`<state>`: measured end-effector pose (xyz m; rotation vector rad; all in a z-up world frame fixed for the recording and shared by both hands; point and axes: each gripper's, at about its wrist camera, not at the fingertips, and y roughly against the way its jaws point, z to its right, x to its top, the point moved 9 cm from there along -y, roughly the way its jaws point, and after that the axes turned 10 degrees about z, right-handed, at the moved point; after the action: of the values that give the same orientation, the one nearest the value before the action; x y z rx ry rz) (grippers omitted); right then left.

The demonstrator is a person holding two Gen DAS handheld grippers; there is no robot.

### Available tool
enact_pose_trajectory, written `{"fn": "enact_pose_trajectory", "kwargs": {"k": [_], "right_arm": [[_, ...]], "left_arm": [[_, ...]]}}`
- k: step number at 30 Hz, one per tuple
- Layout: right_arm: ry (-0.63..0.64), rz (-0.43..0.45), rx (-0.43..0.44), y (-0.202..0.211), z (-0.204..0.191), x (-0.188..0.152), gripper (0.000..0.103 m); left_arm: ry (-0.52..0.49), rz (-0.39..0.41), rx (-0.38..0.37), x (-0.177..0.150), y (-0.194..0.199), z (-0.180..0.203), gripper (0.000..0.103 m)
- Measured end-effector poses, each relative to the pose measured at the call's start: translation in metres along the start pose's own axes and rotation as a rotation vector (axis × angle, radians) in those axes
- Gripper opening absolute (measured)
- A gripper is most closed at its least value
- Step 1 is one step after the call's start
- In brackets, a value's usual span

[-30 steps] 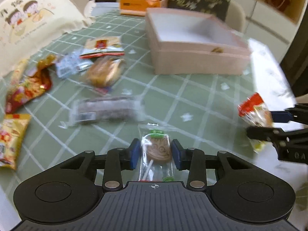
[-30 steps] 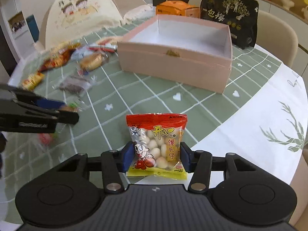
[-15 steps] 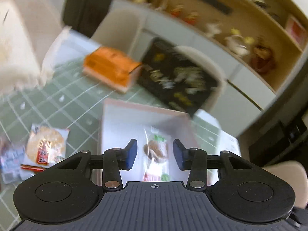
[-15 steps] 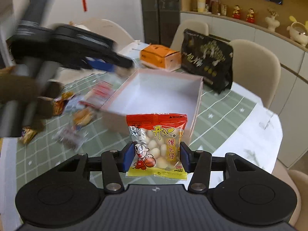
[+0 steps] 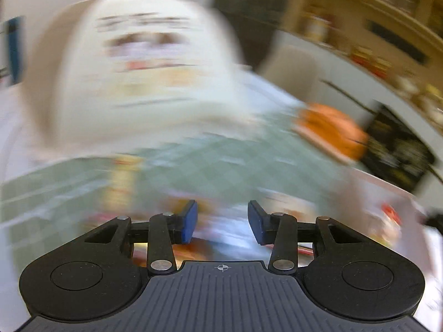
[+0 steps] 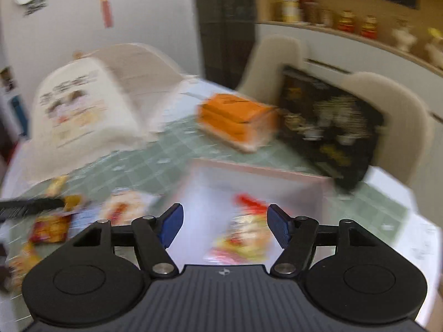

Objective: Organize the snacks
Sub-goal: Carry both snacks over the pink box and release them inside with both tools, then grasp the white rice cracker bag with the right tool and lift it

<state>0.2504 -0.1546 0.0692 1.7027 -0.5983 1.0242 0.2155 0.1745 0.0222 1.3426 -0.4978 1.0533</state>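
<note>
At the far left of the bench (image 6: 155,163), with its green checked cloth, loose snack packets (image 6: 49,228) lie scattered beside a cream printed bag (image 6: 80,110). The left gripper (image 5: 223,222) hangs above that clutter, its blue pads spread with nothing between them; everything under it is badly blurred. Further right sits the pink box (image 6: 257,170), open. The right gripper (image 6: 224,224) is over it, jaws opening, pads clear of the red-and-yellow snack bag (image 6: 246,232), which shows blurred inside the box. Behind stand an orange carton (image 6: 238,117) and a black gift bag (image 6: 329,127).
</note>
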Motion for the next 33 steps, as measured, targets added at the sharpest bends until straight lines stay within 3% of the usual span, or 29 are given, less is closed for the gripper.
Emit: {"fn": "enact_pose_trajectory", "kwargs": {"k": [3,7,10,12,15,21,24,33], "right_arm": [[0.001,-0.064,0.092,-0.011,-0.043,-0.009,0.068],[-0.049,-0.159,0.122,-0.037,-0.081,-0.011,0.070],[-0.073,-0.219,0.121,-0.068,-0.110,-0.010,0.077],[-0.091,-0.273,0.096,-0.099,-0.125,-0.010,0.077],[-0.151,-0.333,0.037,-0.145,-0.134,-0.014,0.077],[-0.013,-0.379,-0.115,-0.201,-0.137,-0.037,0.082],[-0.014,-0.378,-0.108,-0.191,-0.139,-0.042,0.077],[0.116,-0.418,0.190,-0.078,-0.171,-0.104,0.076]], "left_arm": [[0.037,-0.032,0.083,0.009,-0.030,-0.057,0.045],[0.021,-0.078,0.113,0.006,-0.071,-0.088,0.045],[-0.030,-0.104,0.069,-0.002,-0.085,-0.086,0.044],[-0.103,-0.104,0.040,-0.007,-0.082,-0.078,0.036],[-0.149,-0.125,-0.067,-0.023,-0.067,-0.064,0.036],[-0.078,-0.233,-0.274,-0.061,-0.017,-0.042,0.036],[0.015,-0.263,-0.334,-0.077,0.004,-0.035,0.036],[0.166,-0.199,-0.296,-0.100,0.051,-0.034,0.036]]}}
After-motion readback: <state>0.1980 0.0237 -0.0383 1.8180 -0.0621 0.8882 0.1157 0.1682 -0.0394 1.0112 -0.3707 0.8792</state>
